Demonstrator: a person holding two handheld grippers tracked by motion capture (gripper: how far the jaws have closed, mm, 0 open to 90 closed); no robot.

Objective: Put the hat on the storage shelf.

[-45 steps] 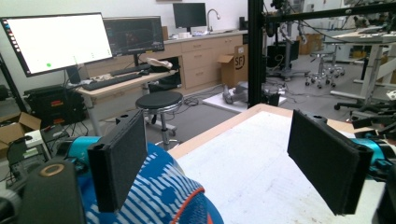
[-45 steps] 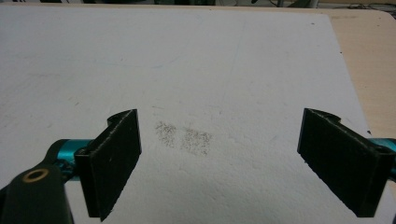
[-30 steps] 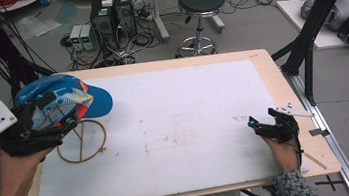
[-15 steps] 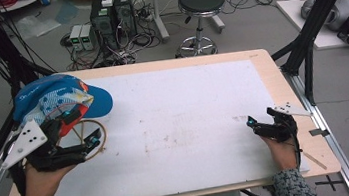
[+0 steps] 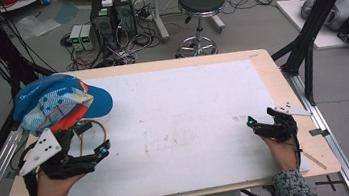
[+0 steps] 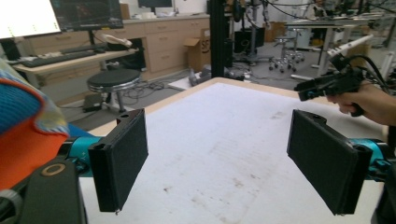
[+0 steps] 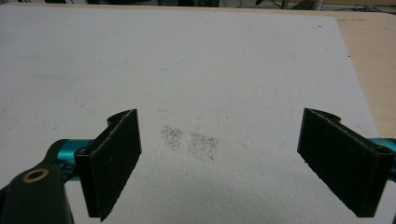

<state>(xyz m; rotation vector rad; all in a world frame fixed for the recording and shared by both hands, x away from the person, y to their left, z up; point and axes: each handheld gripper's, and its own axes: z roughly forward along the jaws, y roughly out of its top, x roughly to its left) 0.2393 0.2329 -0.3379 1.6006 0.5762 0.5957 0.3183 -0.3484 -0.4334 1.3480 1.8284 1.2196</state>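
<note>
2 grippers: we hold 1 in each hand over a white mat [image 5: 180,122] on a wooden table [image 5: 281,77]
Left gripper [image 5: 94,141]: at the mat's near left corner, just in front of the cap; in its own view [image 6: 217,172] the 2 black jaws stand wide apart with bare mat between them; nothing held
Right gripper [image 5: 253,122]: low over the mat's right edge, well apart from the left one; in its own view [image 7: 219,163] we see its jaws spread wide over a grey smudge [image 7: 189,142] on the mat; nothing held
Cap [image 5: 59,102]: blue with a white mesh patch and an orange underside; at the mat's far left, raised above a wooden ring [image 5: 100,132] that lies on the mat; we cannot tell what props it up; its orange and blue edge [image 6: 23,135] fills the left side of the left gripper view
Beyond the table: 1 black stool [image 5: 200,4]; computer cases [image 5: 112,15] among cables on the floor
</note>
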